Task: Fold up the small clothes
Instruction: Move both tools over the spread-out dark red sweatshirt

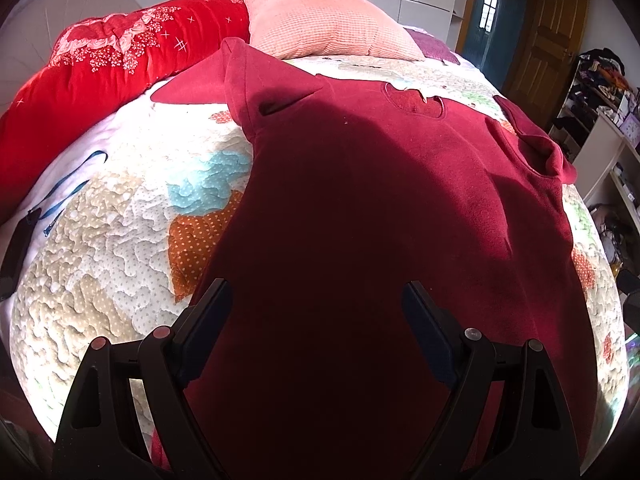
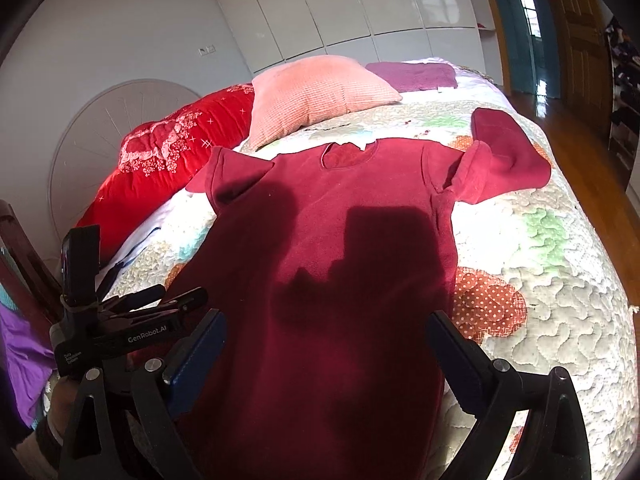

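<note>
Lying flat on the patchwork quilt below the red duvet and pink pillow, the maroon top sits beneath the left gripper and right gripper, both hovering with jaws apart, holding nothing.

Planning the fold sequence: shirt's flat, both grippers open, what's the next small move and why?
Probably reach the right gripper forward to the right sleeve: it sticks out past the maroon shirt body onto the quilt, bunched, so it wants folding in first. The left gripper also hangs open over the hem, holding nothing.
</note>
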Demonstrator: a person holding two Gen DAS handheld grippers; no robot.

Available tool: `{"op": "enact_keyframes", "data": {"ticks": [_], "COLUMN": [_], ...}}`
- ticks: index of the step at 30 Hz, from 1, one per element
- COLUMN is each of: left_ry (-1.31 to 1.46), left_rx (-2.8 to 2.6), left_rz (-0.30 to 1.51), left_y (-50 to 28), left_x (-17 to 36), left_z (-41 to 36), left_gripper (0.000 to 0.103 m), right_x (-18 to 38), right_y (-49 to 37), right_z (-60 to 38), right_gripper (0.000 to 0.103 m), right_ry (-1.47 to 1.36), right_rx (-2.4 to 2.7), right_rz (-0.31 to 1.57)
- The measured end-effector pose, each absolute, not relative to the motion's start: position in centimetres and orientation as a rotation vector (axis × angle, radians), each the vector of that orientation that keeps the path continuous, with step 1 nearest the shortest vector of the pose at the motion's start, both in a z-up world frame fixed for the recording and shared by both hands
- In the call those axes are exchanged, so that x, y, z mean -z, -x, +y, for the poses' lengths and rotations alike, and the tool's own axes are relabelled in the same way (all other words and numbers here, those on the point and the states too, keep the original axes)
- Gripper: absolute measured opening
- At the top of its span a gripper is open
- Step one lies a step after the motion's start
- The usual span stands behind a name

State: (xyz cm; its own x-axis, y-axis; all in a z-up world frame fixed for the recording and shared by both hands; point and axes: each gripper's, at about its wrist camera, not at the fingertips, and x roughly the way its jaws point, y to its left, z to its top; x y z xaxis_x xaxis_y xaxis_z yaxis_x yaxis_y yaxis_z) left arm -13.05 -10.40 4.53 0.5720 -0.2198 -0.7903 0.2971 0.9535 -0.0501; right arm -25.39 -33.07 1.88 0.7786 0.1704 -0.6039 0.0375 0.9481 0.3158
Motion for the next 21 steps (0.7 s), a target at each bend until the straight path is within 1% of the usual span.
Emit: {"op": "enact_keyframes", "data": {"ticks": [3, 21], "left_ry": [-0.078, -0.068], "left_rx": [0.305, 0.307], "left_rz": [0.915, 0.920], "left_y": [12.7, 11.3], "left_x": [-4.5, -4.3], "left_z": [-10.1, -10.4], "left_gripper": [0.087, 0.087], "right_x": [-1.8, -1.1], "right_y": [24.6, 21.7], "right_z": [-32.5, -31.3], "right_gripper": [0.095, 0.095], "right_ry": [-0.286, -0.247], "right_rx": [-0.065, -0.033], "right_rz": [0.683, 0.704]}}
